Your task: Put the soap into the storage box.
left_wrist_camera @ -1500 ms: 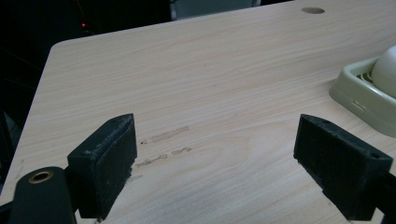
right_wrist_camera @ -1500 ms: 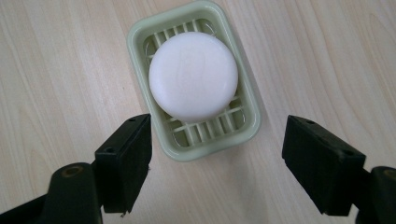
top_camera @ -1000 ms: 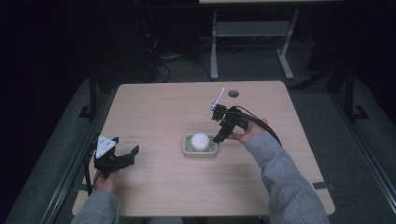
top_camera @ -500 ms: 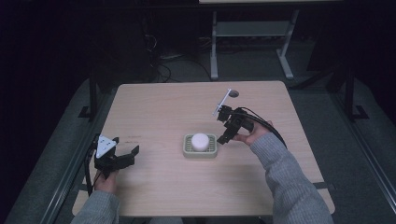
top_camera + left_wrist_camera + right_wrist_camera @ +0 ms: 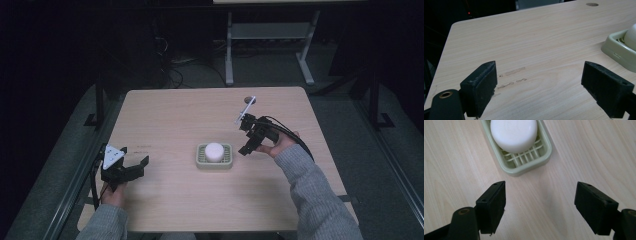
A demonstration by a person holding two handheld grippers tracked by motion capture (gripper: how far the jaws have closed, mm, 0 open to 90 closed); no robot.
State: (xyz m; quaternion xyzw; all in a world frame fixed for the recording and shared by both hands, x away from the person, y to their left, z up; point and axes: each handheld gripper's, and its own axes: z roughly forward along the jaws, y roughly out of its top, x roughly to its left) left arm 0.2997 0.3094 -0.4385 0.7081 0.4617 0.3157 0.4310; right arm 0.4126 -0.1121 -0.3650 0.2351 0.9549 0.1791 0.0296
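A white round soap bar (image 5: 214,150) (image 5: 513,133) lies in a pale green soap dish (image 5: 201,162) (image 5: 524,166) at the middle of the wooden table (image 5: 175,115). My right gripper (image 5: 246,148) (image 5: 540,206) hovers just right of the dish, tilted down toward the table, open with nothing between its jaws. Near the table's front left corner my left gripper (image 5: 141,167) (image 5: 539,87) rests low, open and empty. The dish's corner (image 5: 621,52) and the soap's edge (image 5: 631,37) appear at the right of the left gripper view.
A round cable hole (image 5: 249,100) (image 5: 592,4) sits near the table's far edge. Faint scuff marks (image 5: 514,75) lie on the wood ahead of the left gripper. A metal frame stand (image 5: 270,45) and cables are on the dark floor behind the table.
My right gripper has drawn back to the right, away from the soap dish, over the second. The left gripper has not moved.
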